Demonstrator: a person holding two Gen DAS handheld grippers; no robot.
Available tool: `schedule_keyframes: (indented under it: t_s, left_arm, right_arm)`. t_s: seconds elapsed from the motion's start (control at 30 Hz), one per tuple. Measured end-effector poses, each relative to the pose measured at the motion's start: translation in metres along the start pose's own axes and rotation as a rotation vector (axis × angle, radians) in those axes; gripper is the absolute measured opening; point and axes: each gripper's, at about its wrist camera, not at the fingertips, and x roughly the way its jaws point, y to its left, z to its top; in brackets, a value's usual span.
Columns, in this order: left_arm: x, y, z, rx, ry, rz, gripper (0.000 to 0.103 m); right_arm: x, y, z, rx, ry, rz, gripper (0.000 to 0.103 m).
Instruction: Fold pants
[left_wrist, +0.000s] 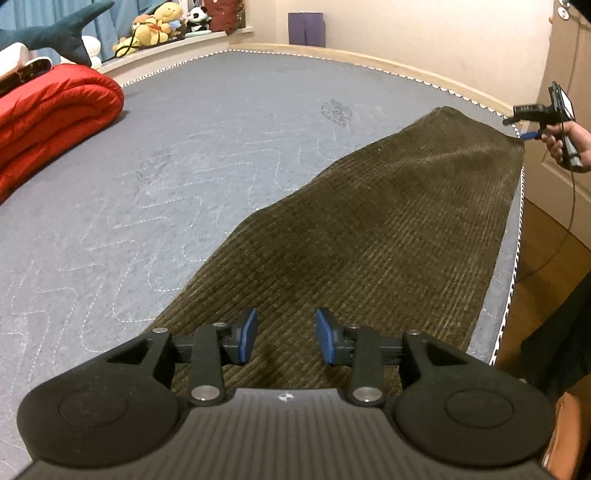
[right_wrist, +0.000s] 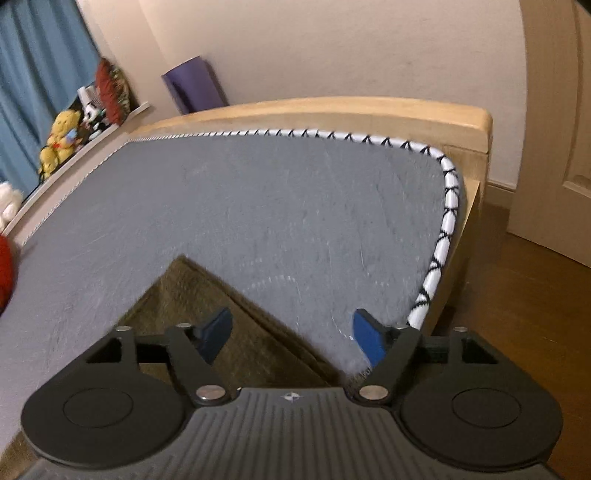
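Olive-brown corduroy pants (left_wrist: 369, 236) lie flat and lengthwise on the grey mattress (left_wrist: 184, 155), near its right edge. My left gripper (left_wrist: 286, 336) is open, its blue pads just above the near end of the pants. My right gripper (right_wrist: 291, 338) is open over a far corner of the pants (right_wrist: 207, 295); in the left wrist view it (left_wrist: 528, 129) sits at the far end of the pants, held by a hand. Neither gripper holds cloth.
A folded red quilt (left_wrist: 48, 118) lies on the mattress at the left. Plush toys (left_wrist: 159, 26) sit on a ledge by blue curtains. A wooden bed frame (right_wrist: 332, 114) bounds the far end. A door (right_wrist: 554, 129) and wood floor lie to the right.
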Motion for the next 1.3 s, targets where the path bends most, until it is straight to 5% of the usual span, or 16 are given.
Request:
schedule_keyframes:
  t_s: [0.3,0.47,0.6,0.77,1.0,1.17,1.3]
  left_arm:
    - [-0.003,0.008,-0.002,-0.056,-0.013,0.001,0.047]
    - [0.000,0.016,0.004,-0.081,-0.013,0.013,0.047]
    - [-0.001,0.016,0.008,-0.074,-0.019,0.008,0.047]
    - [-0.004,0.015,0.007,-0.057,-0.026,0.010,0.049]
    - [-0.010,0.019,0.006,-0.066,-0.040,0.020,0.049]
    - [-0.011,0.022,0.002,-0.073,-0.033,0.038,0.049]
    - [-0.009,0.024,0.001,-0.082,-0.026,0.047,0.049]
  right_arm:
    - [0.026,-0.001,-0.026,-0.026,0.073,0.018,0.088]
    - [0.023,0.022,-0.033,-0.194,0.044,-0.012,0.056]
    - [0.021,0.025,-0.035,-0.202,0.048,-0.020,0.056]
    - [0.015,0.022,-0.028,-0.181,0.058,0.039,0.037]
    - [-0.014,0.045,-0.006,-0.132,-0.028,0.152,0.034]
    - [-0.086,0.151,-0.016,-0.441,-0.171,0.320,0.032]
    - [-0.168,0.262,-0.107,-0.954,-0.260,0.457,0.032]
